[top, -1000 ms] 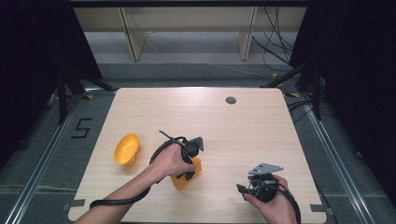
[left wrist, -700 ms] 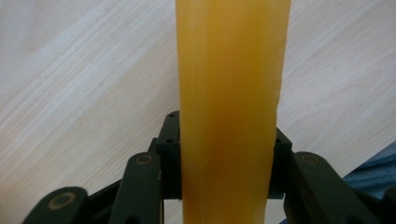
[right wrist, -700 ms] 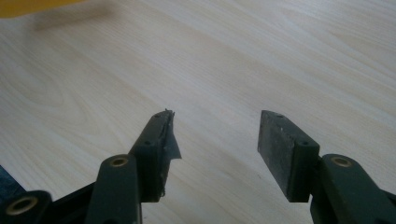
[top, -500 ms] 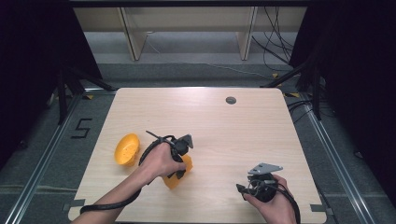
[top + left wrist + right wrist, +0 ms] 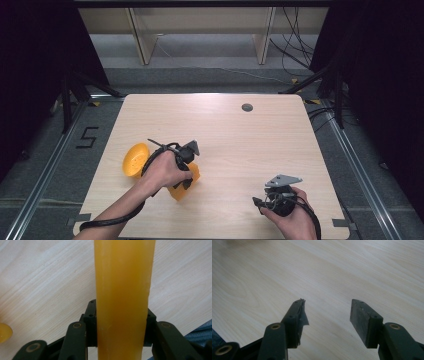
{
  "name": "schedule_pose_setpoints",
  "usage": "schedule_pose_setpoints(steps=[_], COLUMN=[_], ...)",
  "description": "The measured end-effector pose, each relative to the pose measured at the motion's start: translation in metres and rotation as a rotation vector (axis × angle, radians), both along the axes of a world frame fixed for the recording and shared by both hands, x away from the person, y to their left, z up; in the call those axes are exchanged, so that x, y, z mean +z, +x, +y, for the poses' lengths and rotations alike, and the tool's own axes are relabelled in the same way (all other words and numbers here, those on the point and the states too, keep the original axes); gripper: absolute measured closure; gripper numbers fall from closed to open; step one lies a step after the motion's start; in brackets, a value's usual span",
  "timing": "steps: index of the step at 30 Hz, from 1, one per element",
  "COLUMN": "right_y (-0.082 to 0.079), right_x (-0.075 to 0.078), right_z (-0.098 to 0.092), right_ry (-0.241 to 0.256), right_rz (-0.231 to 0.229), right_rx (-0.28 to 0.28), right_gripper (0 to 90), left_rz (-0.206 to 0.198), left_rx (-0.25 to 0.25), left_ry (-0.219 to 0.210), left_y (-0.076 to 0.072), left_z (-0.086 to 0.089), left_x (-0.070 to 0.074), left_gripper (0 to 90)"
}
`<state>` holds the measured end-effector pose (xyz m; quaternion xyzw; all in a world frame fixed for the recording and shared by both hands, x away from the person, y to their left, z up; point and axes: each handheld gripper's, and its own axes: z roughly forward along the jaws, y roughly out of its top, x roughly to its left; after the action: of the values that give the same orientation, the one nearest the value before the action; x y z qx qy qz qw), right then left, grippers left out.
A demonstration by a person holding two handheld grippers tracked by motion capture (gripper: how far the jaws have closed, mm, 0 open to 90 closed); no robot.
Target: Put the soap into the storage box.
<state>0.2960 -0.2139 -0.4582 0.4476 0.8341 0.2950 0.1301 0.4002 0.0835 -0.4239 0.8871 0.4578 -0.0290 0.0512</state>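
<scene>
orange bowl (image 5: 135,160), orange block (image 5: 122,300), pale wood-grain table (image 5: 240,145), black jaws.

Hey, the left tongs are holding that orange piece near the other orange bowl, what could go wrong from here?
1. The left tongs pinch only the thin edge of the orange piece, so it may twist or slip out.
2. The orange bowl lies close beside the left hand; a sideways sweep could knock it toward the table edge.
3. The right tongs are open with torn padding on one pad, so their grip may be weaker.
</scene>
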Motion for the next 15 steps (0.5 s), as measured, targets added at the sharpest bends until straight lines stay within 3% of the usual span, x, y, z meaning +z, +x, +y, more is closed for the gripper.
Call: schedule_pose_setpoints(steps=[15], right_y=[-0.001], right_x=[0.001], right_z=[0.001], right_ry=[0.007], right_rz=[0.012], right_rx=[-0.012], right_gripper=[46.4], left_rz=[-0.003], left_rx=[0.047], left_ry=[-0.005], left_y=[0.004], left_z=[0.013], left_x=[0.006], left_gripper=[60.3])
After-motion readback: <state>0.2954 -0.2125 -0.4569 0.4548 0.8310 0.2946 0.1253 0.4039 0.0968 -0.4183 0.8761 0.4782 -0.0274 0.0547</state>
